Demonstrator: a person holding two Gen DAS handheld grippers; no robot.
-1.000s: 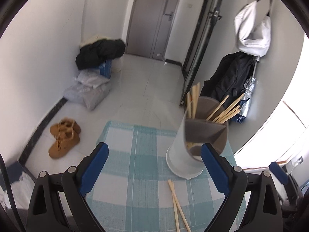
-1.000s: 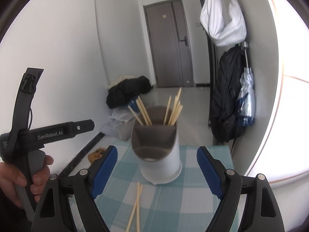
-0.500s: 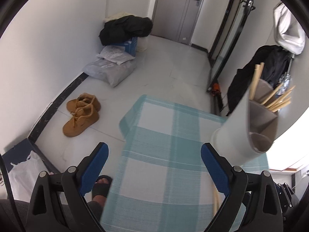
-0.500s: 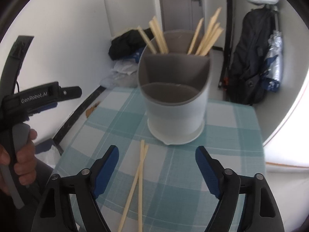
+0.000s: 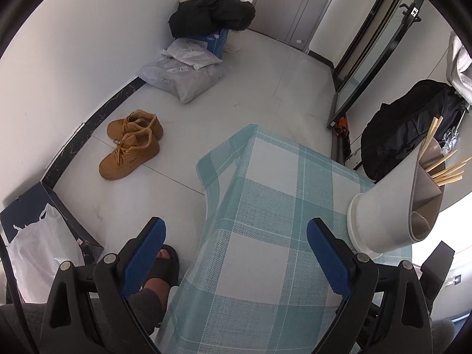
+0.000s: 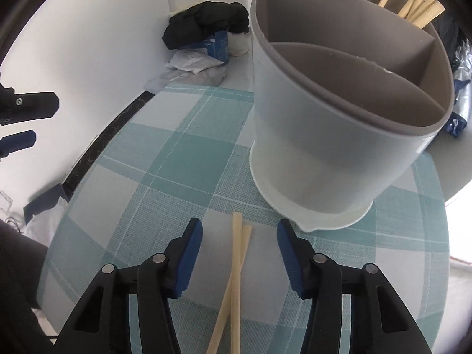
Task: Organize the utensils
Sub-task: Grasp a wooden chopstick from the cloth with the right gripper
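The right gripper (image 6: 239, 243) is closing, its jaws either side of two chopsticks (image 6: 236, 268) but not yet touching them. The holder (image 6: 333, 153) stands just beyond. The left gripper (image 5: 234, 253) gapes, empty.

Black grippers' blue-padded fingers (image 6: 188, 258), silver screws; black sandal (image 5: 165, 265).

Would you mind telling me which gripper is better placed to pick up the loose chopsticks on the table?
Right. The right gripper already straddles the chopsticks, jaws closing around them but not yet touching. The left gripper hangs open over the table's edge, with no chopsticks between its pads.
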